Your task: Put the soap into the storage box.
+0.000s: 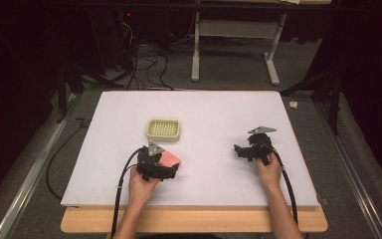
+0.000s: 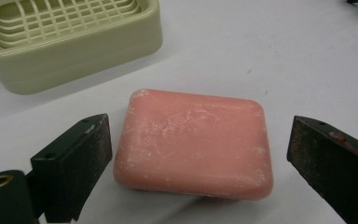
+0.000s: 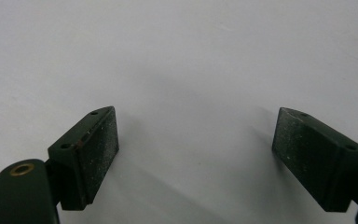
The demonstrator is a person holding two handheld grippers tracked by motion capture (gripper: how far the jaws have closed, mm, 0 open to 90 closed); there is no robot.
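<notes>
Left tool jaws apart, straddling the soap, dish beyond; grasp pending: close jaws; right tool apart, idle.

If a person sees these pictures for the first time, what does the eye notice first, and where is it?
The pink soap bar stands out first: it lies flat on the white table between the open jaws of the left gripper. Just beyond it sits a pale green slatted soap dish. The right gripper is open over bare table on the right side.
</notes>
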